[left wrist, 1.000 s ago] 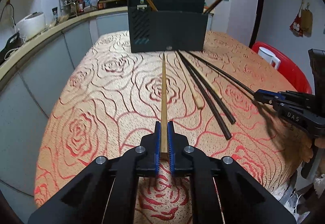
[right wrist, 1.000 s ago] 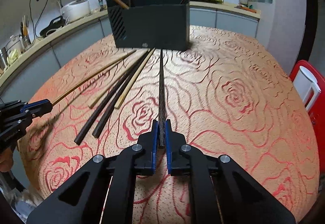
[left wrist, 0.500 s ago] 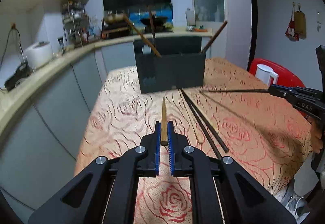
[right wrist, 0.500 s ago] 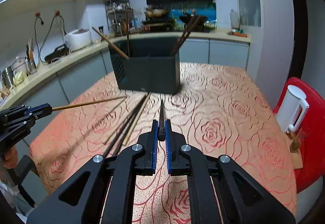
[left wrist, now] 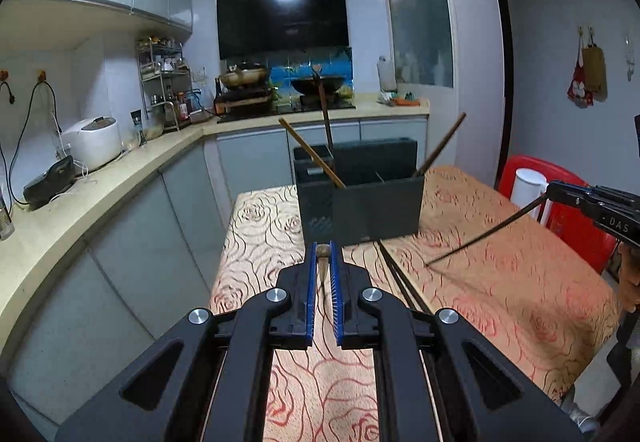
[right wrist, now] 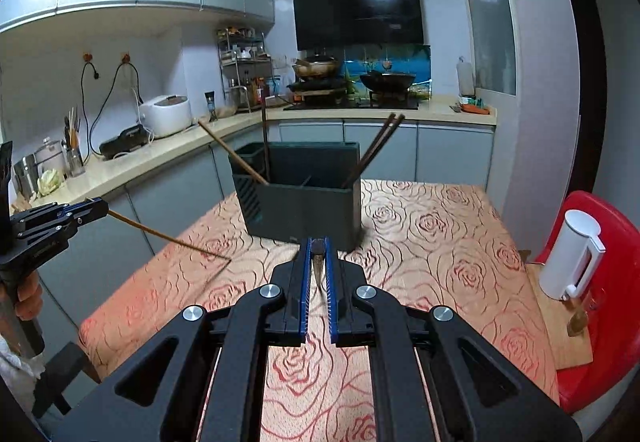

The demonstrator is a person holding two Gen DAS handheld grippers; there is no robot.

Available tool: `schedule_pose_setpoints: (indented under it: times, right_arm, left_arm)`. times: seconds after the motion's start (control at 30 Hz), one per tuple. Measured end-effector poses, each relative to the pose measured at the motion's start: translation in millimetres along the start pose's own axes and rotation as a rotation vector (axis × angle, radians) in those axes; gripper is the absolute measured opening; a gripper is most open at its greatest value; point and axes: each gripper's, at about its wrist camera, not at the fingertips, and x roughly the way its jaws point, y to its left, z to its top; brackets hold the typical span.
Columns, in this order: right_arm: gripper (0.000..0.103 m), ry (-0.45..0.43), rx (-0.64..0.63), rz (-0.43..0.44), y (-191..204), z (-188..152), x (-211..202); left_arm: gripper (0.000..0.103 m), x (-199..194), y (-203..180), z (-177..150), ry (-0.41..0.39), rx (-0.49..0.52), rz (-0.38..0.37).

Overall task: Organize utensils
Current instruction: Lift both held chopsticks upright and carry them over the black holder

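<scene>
While both chopsticks hang lifted off the tabletop (right wrist: pixel 440 242), the scene reads plainly from left to right. At about nine o'clock of the room, the left hand-held gripper (left wrist: pixel 323 254) has its blue pads pinched nearly together on the butt end of a light wooden chopstick (right wrist: pixel 168 238), whose shaft slants down and inward, its tip just above or brushing the rose-patterned cloth; I cannot tell which. Holding it by the thick end probably leaves the thin end free to drop first into a slot.

At twelve o'clock stands the dark utensil holder (right wrist: pixel 304 209), divided into compartments, with one brown chopstick leaning out of its left section, another standing nearly upright beside it, and a dark pair leaning out at the right. Some loose dark chopsticks (left wrist: pixel 400 282) lie on the cloth just in front of it.

At three o'clock the right hand-held gripper (right wrist: pixel 317 254) is likewise closed on the end of a dark chopstick (left wrist: pixel 480 240), angled down toward the middle. A white jug (right wrist: pixel 572 254) sits on a red chair (right wrist: pixel 608 322) further right.
</scene>
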Motion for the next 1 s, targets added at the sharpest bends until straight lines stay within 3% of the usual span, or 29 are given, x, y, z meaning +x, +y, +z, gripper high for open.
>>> schedule_pose_setpoints:
  times: [1.0]
  right_arm:
    - [0.008,-0.033,0.049,0.045,-11.3,117.7,3.0]
  left_arm:
    - [0.006,14.2,24.9,107.3,-0.031,0.002,-0.087]
